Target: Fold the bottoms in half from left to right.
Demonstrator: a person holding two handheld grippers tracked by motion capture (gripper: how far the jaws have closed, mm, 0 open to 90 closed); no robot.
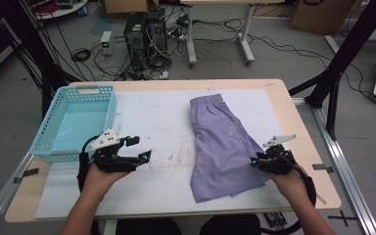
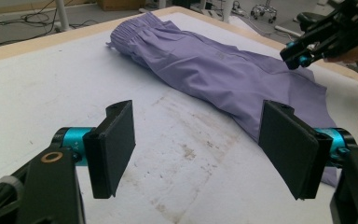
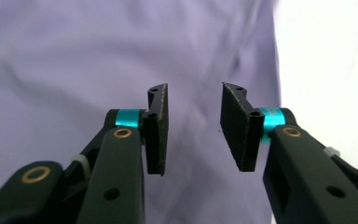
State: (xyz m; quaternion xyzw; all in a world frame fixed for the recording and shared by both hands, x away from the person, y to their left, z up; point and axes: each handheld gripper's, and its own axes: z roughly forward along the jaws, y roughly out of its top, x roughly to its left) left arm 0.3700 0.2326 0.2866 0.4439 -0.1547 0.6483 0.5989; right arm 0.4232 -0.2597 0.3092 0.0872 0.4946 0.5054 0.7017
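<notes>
A pair of purple shorts (image 1: pixel 223 142) lies flat on the white mat (image 1: pixel 152 122), waistband toward the far side. My left gripper (image 1: pixel 142 148) hovers over the bare mat left of the shorts. In the left gripper view it (image 2: pixel 200 149) stands open, with nothing between its pads, and the shorts (image 2: pixel 223 70) stretch across ahead of it. My right gripper (image 1: pixel 255 161) is at the right edge of the shorts near the leg hem. Seen in its own view, its jaws (image 3: pixel 193 126) stand apart just above the purple cloth (image 3: pixel 74 56), and no fabric is pinched between them.
A light blue plastic basket (image 1: pixel 54 117) sits at the table's left side, close behind my left gripper. The wooden table edge (image 1: pixel 318 147) runs just right of my right hand. Computers, cables and black frame legs stand on the floor beyond the table.
</notes>
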